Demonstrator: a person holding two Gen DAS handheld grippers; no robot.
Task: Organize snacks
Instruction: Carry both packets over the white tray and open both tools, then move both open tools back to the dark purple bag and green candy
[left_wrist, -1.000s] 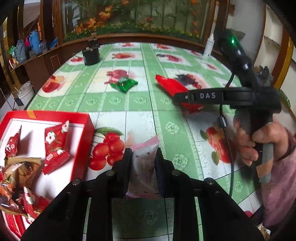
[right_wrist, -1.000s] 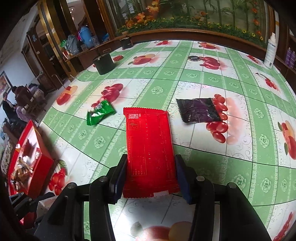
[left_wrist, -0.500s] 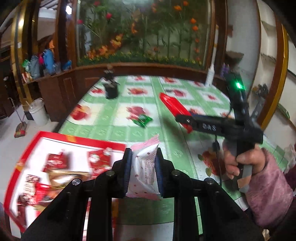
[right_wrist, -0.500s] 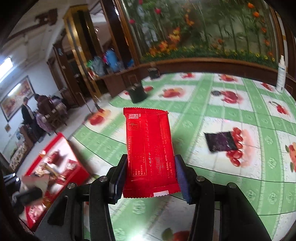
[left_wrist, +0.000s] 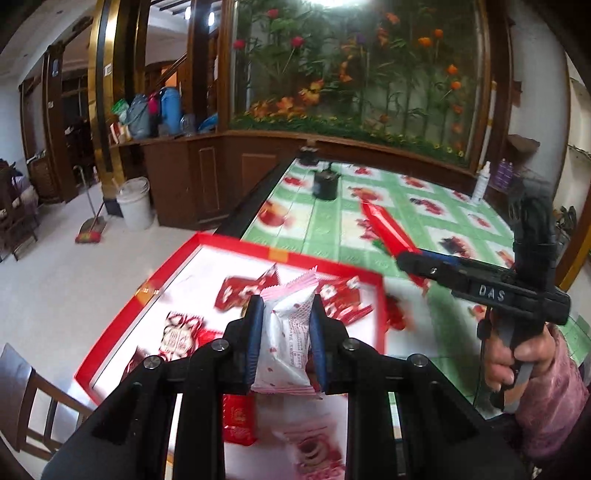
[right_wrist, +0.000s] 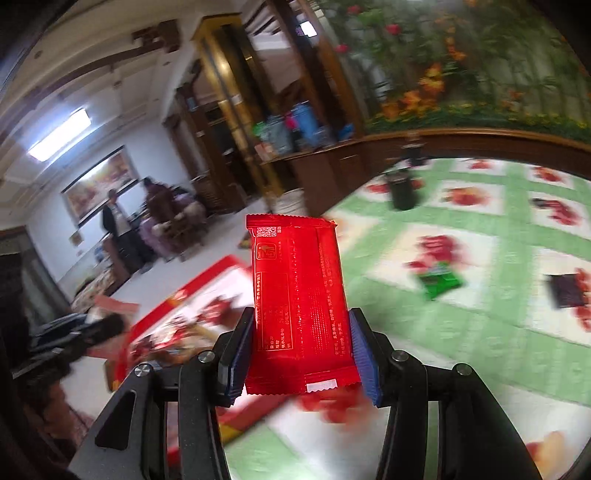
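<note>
- The left gripper (left_wrist: 286, 334) is clamped on a white-and-pink snack packet (left_wrist: 287, 339), held upright above the red tray (left_wrist: 236, 246), which sits at the desk's near-left corner and already holds several red wrappers.
- The right gripper (right_wrist: 301, 350) pinches the lower part of a long red snack bar (right_wrist: 298, 302); it hangs over the desk (right_wrist: 461, 332), with the tray down to its left.
- Judged step: carrying both snacks to the tray. To do it well, lower each packet over a bare white patch before letting go (the far-left part looks freest), and release one at a time so the grippers do not collide.
- Edges: the tray's left side seems to reach past the desk edge over the floor, so drop well inside the rim.
- Open room: a green packet (right_wrist: 439, 282) and a dark packet (right_wrist: 567, 290) lie on the desk, well apart from both grippers; a black canister (left_wrist: 325, 184) stands far back.
</note>
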